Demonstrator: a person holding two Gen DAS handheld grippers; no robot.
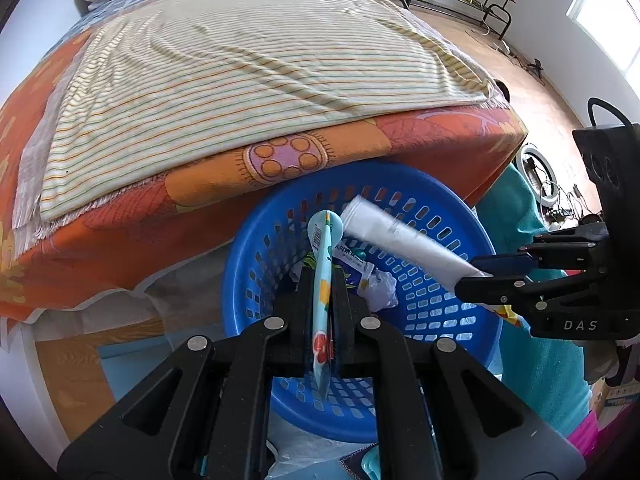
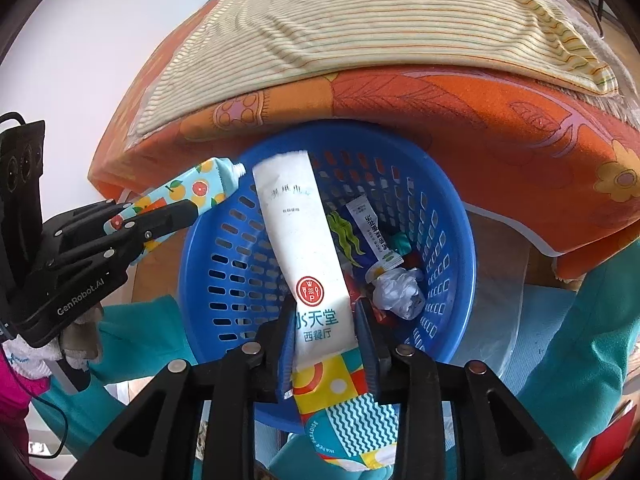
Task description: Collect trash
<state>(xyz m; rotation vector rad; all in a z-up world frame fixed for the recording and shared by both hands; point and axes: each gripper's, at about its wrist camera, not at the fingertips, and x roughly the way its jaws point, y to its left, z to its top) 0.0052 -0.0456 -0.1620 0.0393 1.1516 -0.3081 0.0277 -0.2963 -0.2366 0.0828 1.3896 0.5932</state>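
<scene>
A blue plastic basket (image 1: 240, 264) (image 2: 188, 264) stands on the floor against the bed, holding a crumpled white paper (image 2: 400, 292), a blue and white sachet (image 2: 372, 236) and other scraps. My left gripper (image 1: 322, 280) (image 2: 176, 208) is shut on a light blue tube with a fruit print (image 1: 320, 256) (image 2: 192, 192), over the basket's rim. My right gripper (image 2: 326, 308) (image 1: 468, 276) hangs over the basket. A long white packet with a red seal (image 2: 304, 240) (image 1: 392, 240) lies between its fingers with slim gaps at the pads, and looks blurred in the left wrist view.
The bed, with an orange patterned sheet (image 1: 440, 132) and a striped blanket (image 1: 240, 60), overhangs the basket's far side. A colourful patterned bag (image 2: 344, 408) lies under my right gripper. Teal sleeves (image 2: 580, 340) flank the basket. Chairs and cables stand at the room's far right.
</scene>
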